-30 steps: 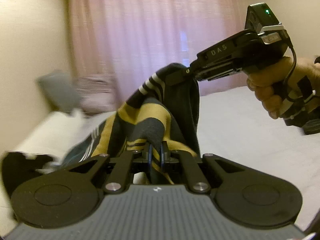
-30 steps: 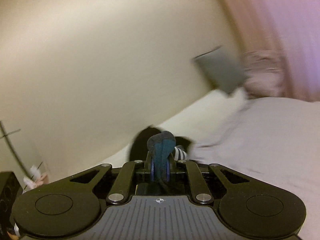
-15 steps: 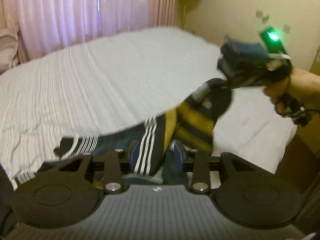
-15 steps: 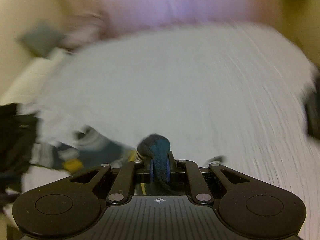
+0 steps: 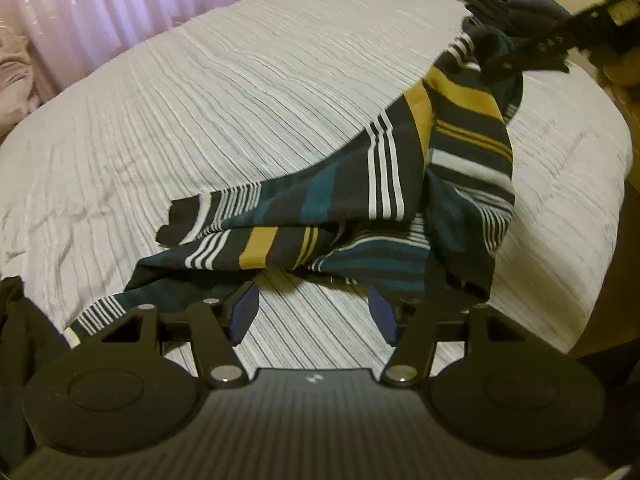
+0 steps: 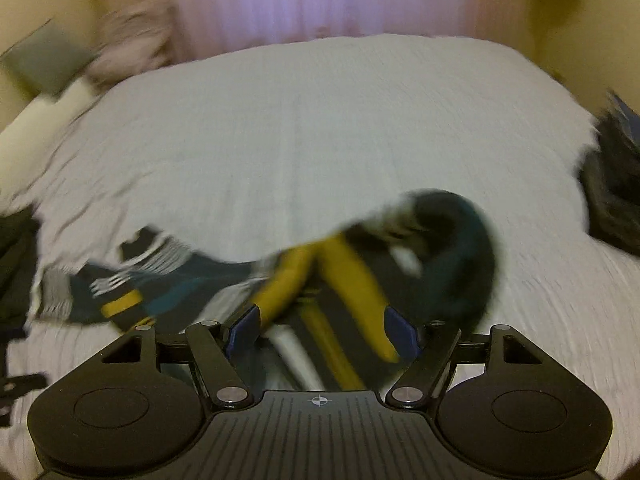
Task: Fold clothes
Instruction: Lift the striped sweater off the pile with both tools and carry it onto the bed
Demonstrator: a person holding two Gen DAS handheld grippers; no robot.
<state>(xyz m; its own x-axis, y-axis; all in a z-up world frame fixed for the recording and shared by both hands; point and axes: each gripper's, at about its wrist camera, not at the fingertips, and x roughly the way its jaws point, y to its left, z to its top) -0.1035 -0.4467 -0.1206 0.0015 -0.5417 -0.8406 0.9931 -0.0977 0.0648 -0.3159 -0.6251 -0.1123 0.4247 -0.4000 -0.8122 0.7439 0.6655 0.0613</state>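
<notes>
Right now the striped garment point(image 5: 340, 196) lies rumpled on the bed point(image 5: 240, 80), not flat and not folded. Its long axis runs on a slant in my left wrist view, from a low hem end at approx 8 o'clock up to a raised peak at approx 1 o'clock. My left tongs point(image 5: 314, 312) are spread wide w/ nothing between the pads point(image 5: 244, 312) but bare sheet. The cloth starts just past the tips at 12 o'clock, and its low striped end sits beside the left pad at 9–10. My right tongs point(image 6: 322, 334) are also wide apart. The yellow-and-dark band passes btwn the pads in the right wrist view and goes off to 1–2 o'clock, but neither pad is pinching it. That view is v. blurred, so I can't tell if the cloth touches a pad. So neither hand has hold of anything. My judgement: the left is nearer the low hem end and the right is nearer the raised end. Any regrip turns on that slant, since the two ends lie at diff. heights and the fabric btwn them is bunched. A dark pile point(image 6: 612, 184) sits well apart at 3 o'clock of the right tongs.
</notes>
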